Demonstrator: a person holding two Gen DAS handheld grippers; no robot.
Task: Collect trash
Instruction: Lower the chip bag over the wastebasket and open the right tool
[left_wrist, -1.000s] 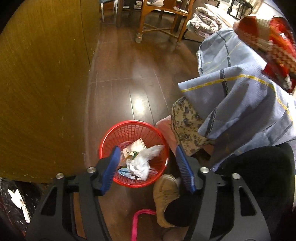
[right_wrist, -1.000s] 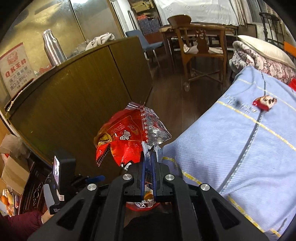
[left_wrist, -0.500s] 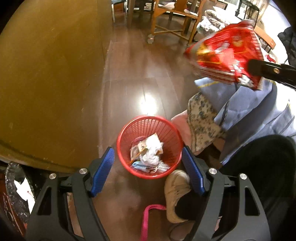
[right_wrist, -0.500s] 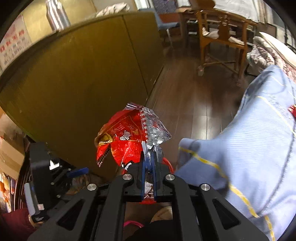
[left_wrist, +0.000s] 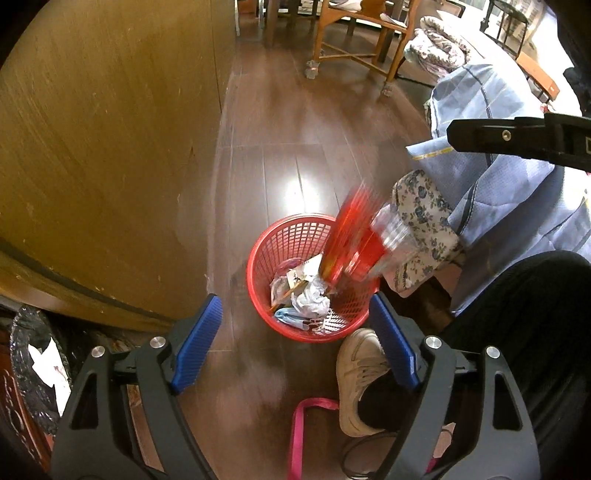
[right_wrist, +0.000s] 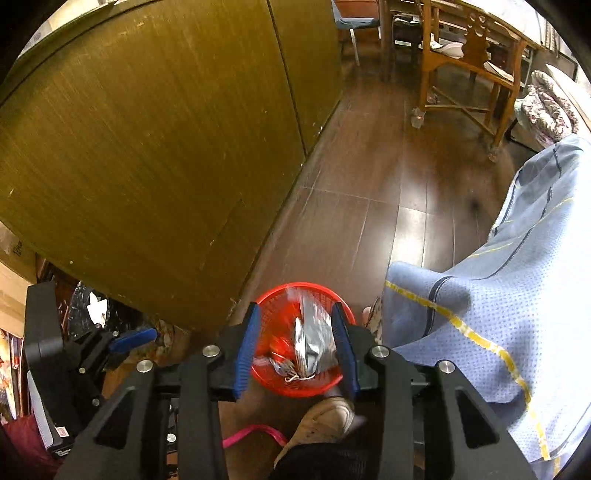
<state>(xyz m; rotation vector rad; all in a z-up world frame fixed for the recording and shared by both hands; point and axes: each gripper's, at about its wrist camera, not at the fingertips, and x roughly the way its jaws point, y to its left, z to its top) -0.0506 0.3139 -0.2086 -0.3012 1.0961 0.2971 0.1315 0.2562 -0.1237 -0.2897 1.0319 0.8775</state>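
Left wrist view: the left gripper (left_wrist: 295, 343) hangs above the floor (left_wrist: 288, 147) with its blue fingers (left_wrist: 197, 341) spread wide and nothing between them. Below stands the red basket (left_wrist: 266, 258), already holding crumpled paper (left_wrist: 308, 299). A red wrapper (left_wrist: 354, 236), blurred, is at the basket's far right rim, partly inside. A white shoe (left_wrist: 360, 373) is just beside the near rim. The right gripper's body shows at the upper right.

Right wrist view: the right gripper (right_wrist: 295, 347) is directly over the basket (right_wrist: 295, 387), fingers (right_wrist: 245, 345) parted and gripping nothing. The wrapper (right_wrist: 314, 339), silver side showing, lies loose in the basket. A blue blanket (right_wrist: 498, 295) hangs at the right.

The drop step looks finished. The next move probably calls for finding another piece of trash; none shows in these views.
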